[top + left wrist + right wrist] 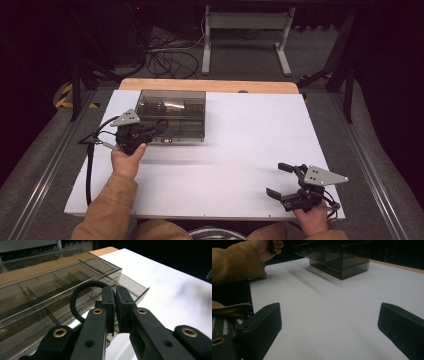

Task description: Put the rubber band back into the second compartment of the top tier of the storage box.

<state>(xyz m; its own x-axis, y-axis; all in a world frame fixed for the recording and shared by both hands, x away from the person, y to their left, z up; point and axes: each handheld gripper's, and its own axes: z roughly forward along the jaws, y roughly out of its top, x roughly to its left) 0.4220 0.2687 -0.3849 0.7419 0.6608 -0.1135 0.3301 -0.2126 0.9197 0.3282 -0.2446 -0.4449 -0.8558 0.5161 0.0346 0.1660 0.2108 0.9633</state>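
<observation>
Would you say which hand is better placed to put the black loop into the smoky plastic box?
Left: its tongs already pinch the black loop beside the box; the right tongs wait open, far away.

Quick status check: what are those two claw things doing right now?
Left gripper shut on black elastic loop, at the smoky clear plastic drawer box. Right gripper open, empty, over white table. Nothing in the way.

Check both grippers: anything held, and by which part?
The left gripper pinches a black elastic loop at one point of its band, beside the smoky plastic drawer box. The right gripper is open, holding nothing.
</observation>
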